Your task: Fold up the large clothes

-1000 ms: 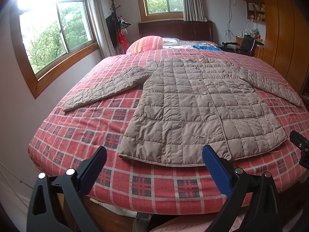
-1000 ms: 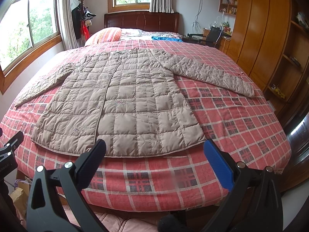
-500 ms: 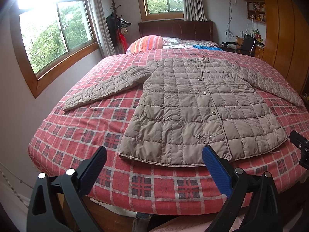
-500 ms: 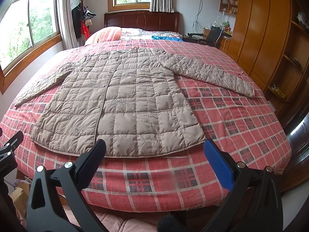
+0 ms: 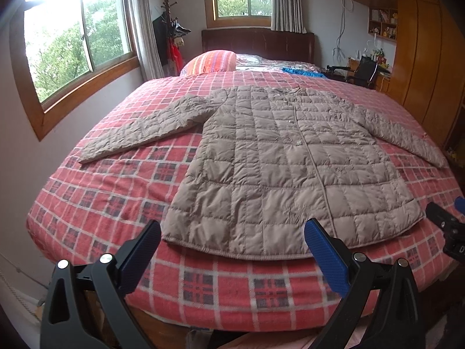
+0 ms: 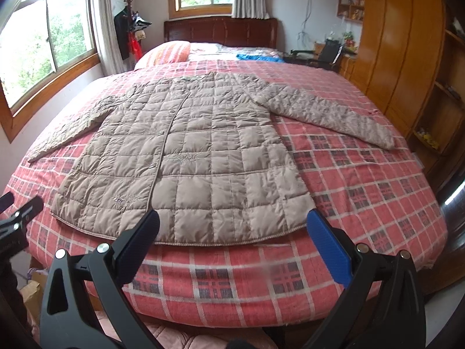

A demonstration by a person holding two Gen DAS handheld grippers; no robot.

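None of the folding shows as done yet: the quilted jacket point(image 5: 279, 168) lies flat and face up on the checked bedspread point(image 5: 116, 192), buttoned down the front, with both sleeves spread out to the sides and its hem nearest you at the foot of the bed. You hold the left gripper point(image 5: 232, 242) with its jaws wide apart and nothing between them, hovering short of the hem near the jacket's left corner. Your right gripper point(image 6: 232, 226) is likewise spread wide and empty, poised over the hem toward the right corner. Neither set of fingers touches the fabric, as far as these views show.

All of the work is left, I judge: the left sleeve point(image 5: 139, 133) and right sleeve point(image 6: 328, 113) have to come in across the body, then the body has to be folded up. The padding looks puffy and slippery, so expect folds to spring back. The striped pillow point(image 5: 210, 61) and blue cloth point(image 6: 255, 57) sit well clear at the headboard end.
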